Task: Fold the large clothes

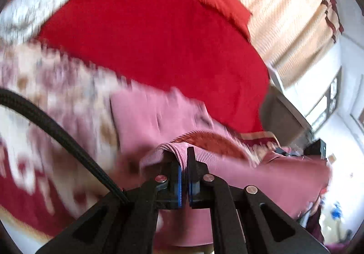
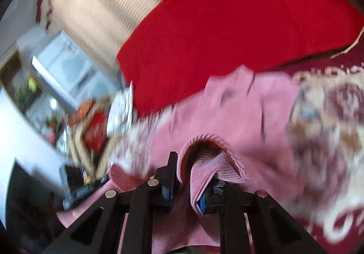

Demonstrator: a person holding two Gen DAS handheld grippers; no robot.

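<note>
The pink ribbed knit garment [image 1: 159,117] lies spread on a patterned red-and-cream blanket [image 1: 45,106] over a bed, its near hem lifted off the bedding by both tools. The left claw [image 1: 184,163] has its jaws drawn narrow, pinching a ribbed edge of the knit between the blue pads [image 1: 179,183]. The right claw [image 2: 195,176] also has ribbed hem [image 2: 211,158] bunched between its jaws, though the fabric drapes over one finger and hides how tightly they meet. From each claw the garment runs forward and away, toward the bright red bedspread [image 1: 159,26] beyond, so the fold probably means carrying the held edge along that line onto the far part of the knit. Both hands look equally close to it. Motion blur smears both views; the garment's far end, sleeves and full outline are hard to make out.
</note>
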